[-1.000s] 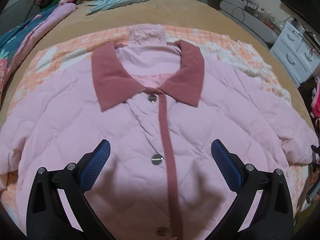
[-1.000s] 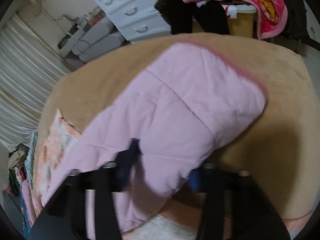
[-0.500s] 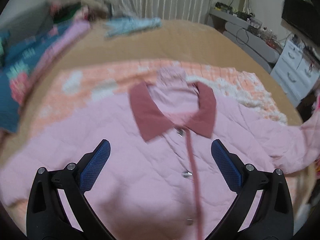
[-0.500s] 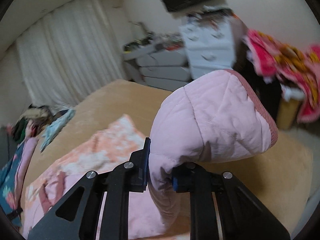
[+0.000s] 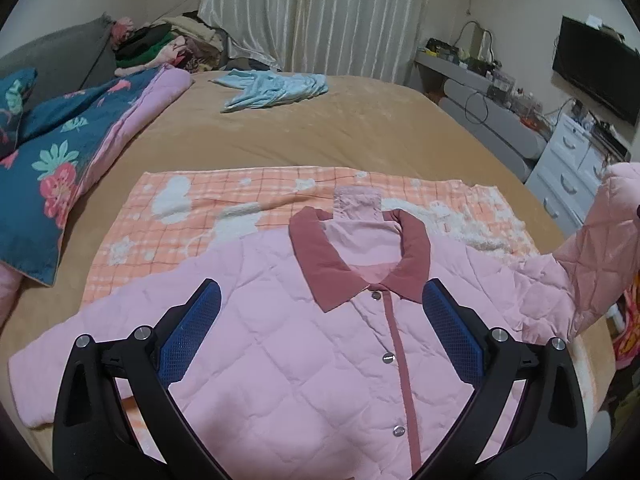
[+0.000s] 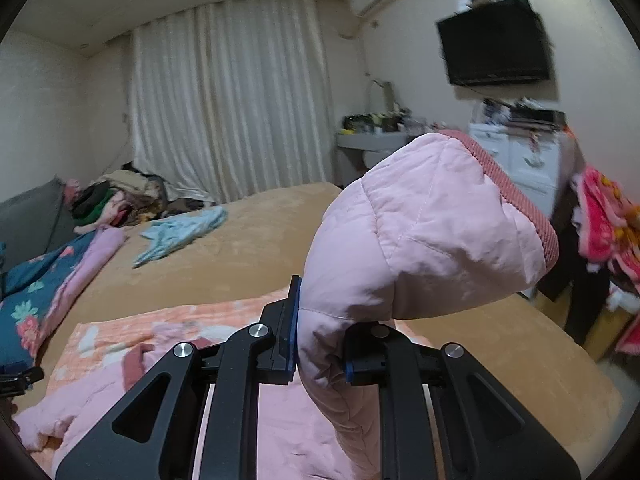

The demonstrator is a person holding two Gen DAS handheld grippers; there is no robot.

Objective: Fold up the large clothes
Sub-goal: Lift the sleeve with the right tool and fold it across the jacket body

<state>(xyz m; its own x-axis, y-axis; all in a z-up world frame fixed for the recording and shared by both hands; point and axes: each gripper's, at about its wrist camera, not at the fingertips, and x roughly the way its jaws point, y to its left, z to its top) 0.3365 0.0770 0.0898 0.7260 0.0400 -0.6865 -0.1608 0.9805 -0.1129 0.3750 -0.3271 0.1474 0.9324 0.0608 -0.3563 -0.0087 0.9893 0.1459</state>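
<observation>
While the pink quilted jacket (image 5: 304,344) lies buttoned and face up on an orange checked blanket (image 5: 208,216) beneath the left gripper (image 5: 320,332), whose jaws stand wide apart, the right gripper (image 6: 320,340) clamps its raised sleeve (image 6: 420,232) above the tan bed (image 5: 340,128).

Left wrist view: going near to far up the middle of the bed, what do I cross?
left gripper → pink jacket → dark pink collar → orange checked blanket → bare tan bedspread → light blue garment → white curtain
</observation>
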